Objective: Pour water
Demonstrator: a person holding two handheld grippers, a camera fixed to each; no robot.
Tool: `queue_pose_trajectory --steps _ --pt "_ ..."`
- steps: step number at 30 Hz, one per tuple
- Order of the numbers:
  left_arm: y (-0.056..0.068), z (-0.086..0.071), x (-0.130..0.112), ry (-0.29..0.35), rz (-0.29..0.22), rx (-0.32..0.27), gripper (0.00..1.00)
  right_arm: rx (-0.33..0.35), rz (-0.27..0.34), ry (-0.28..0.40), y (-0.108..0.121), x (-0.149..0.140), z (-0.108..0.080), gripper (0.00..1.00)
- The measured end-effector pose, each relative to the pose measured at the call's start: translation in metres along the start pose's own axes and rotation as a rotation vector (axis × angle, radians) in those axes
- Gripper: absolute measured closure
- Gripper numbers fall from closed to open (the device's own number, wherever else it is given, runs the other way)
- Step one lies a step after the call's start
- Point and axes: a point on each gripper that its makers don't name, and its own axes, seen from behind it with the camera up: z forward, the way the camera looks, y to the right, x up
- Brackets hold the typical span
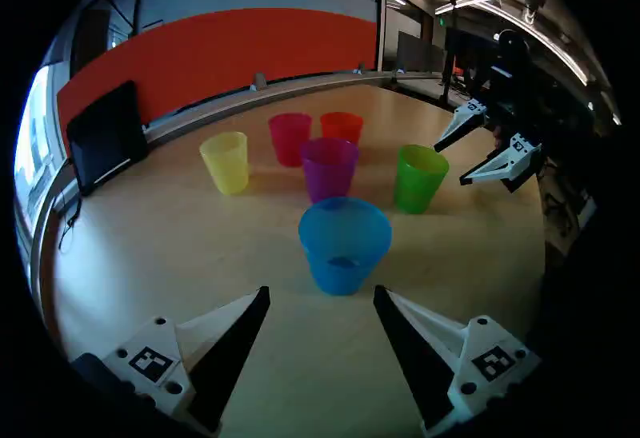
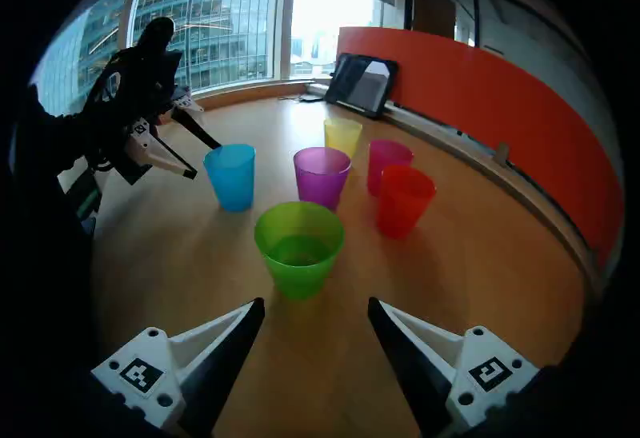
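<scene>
Here, the left gripper (image 1: 320, 289), jaws apart, faces the blue cup (image 1: 346, 242); the right gripper (image 2: 315, 302), also apart, should straddle the green cup (image 2: 299, 258) squarely before closing.

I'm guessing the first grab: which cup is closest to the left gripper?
The blue cup, just ahead of the open left gripper; the other five stand farther back.

Both views low, near table (image 1: 160, 238) | seemingly converging | shared: cups (image 1: 329, 168)

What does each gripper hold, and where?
Nothing is held: left gripper open before the blue plastic cup, right gripper open before the green plastic cup.
</scene>
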Motion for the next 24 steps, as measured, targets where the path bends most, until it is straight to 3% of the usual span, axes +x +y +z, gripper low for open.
queue_pose_trajectory --steps 9,24 --pt "-0.037 -0.027 0.003 0.054 -0.045 0.146 0.03 -0.102 0.036 0.076 0.016 0.008 -0.027 0.00" --pt "-0.089 -0.056 0.031 0.267 -0.145 0.352 0.03 -0.364 0.118 0.280 0.063 0.051 -0.074 0.00"
